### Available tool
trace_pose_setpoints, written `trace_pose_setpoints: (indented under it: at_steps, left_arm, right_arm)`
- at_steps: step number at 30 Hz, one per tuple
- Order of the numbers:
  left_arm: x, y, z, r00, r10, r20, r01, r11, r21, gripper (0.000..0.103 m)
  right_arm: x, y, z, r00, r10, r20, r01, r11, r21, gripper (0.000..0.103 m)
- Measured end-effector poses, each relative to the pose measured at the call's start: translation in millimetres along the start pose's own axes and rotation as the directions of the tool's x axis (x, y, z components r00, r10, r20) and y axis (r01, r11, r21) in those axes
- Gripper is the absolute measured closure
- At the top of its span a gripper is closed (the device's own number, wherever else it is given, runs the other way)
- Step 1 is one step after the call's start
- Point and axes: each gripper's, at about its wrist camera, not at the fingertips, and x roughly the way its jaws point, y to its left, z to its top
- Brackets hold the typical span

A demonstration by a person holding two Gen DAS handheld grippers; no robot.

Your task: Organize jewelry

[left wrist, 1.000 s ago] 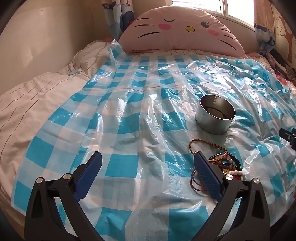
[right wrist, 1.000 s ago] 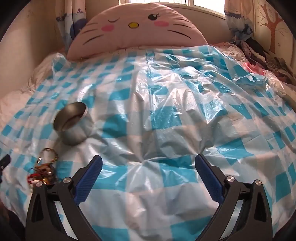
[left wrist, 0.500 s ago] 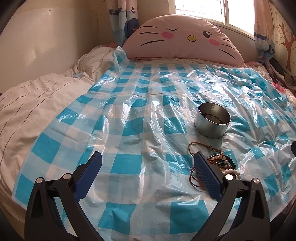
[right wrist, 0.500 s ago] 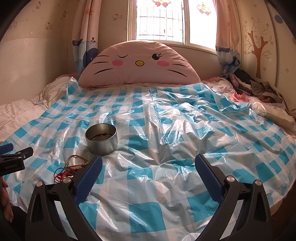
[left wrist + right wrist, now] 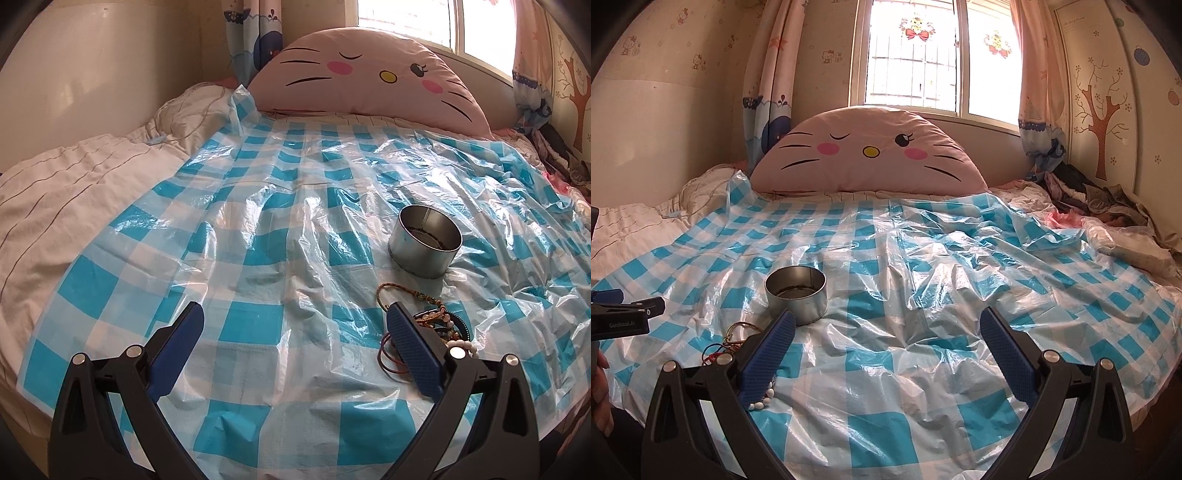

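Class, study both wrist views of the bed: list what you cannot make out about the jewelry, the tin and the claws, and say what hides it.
1. Jewelry pile: in the left wrist view the left claw covers its near side; the piece count is unclear.
2. Same pile, right wrist view: the right claw covers most of it.
3. Metal tin: something dark lies inside, too small to identify.
4. Left claw in the right wrist view: cut off by the left edge.
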Motion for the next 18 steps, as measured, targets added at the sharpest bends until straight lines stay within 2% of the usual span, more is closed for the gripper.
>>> trace_pose_setpoints:
  at_steps: [18]
  left_arm:
    - [0.8, -0.4, 2.0, 1.000, 0.017, 0.000, -0.017, 1.000, 0.013, 0.008]
  right_arm:
    - [-0.5, 4.6, -0.8, 1.000, -0.012, -0.002, 0.012, 1.000, -0.020, 0.007]
